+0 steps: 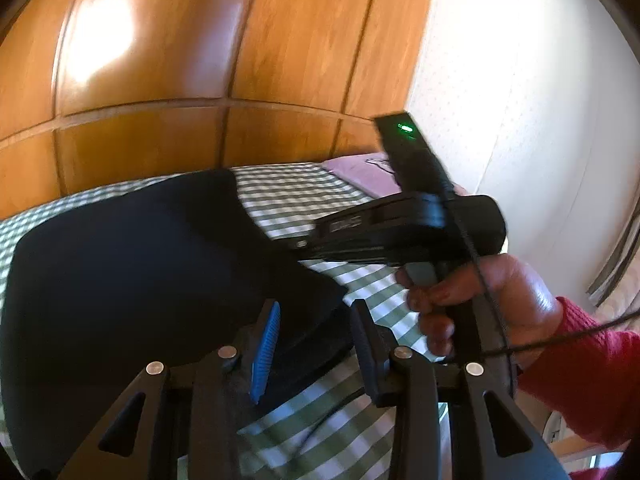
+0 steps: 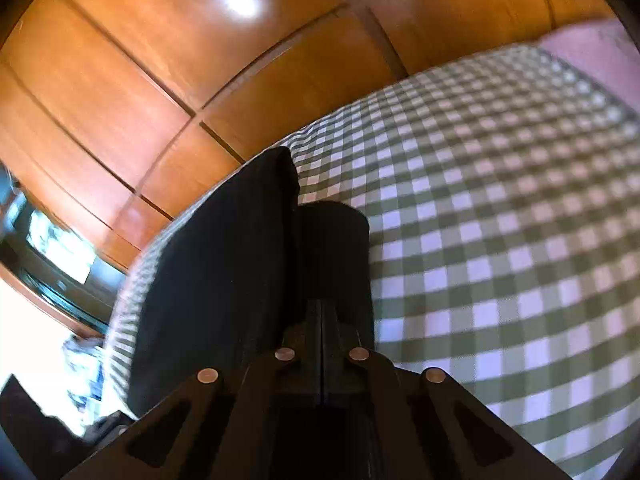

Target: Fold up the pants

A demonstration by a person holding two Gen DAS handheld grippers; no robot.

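Observation:
The black pants (image 1: pixel 132 264) lie on a green-and-white checked bedspread (image 1: pixel 296 196). In the left wrist view my left gripper (image 1: pixel 316 312) is open just above a near corner of the pants, one finger with a blue pad (image 1: pixel 266 344). The right gripper's body (image 1: pixel 400 228) reaches in from the right, held by a hand; its tips are hidden behind the fabric. In the right wrist view the right gripper (image 2: pixel 322 304) is shut on a fold of the pants (image 2: pixel 224 264), which drape to the left of it.
A wooden wardrobe (image 1: pixel 208 52) stands behind the bed. A pink cloth (image 1: pixel 360 172) lies at the far end of the bed. A white wall (image 1: pixel 528 120) is to the right. The checked cover (image 2: pixel 500 220) spreads wide on the right.

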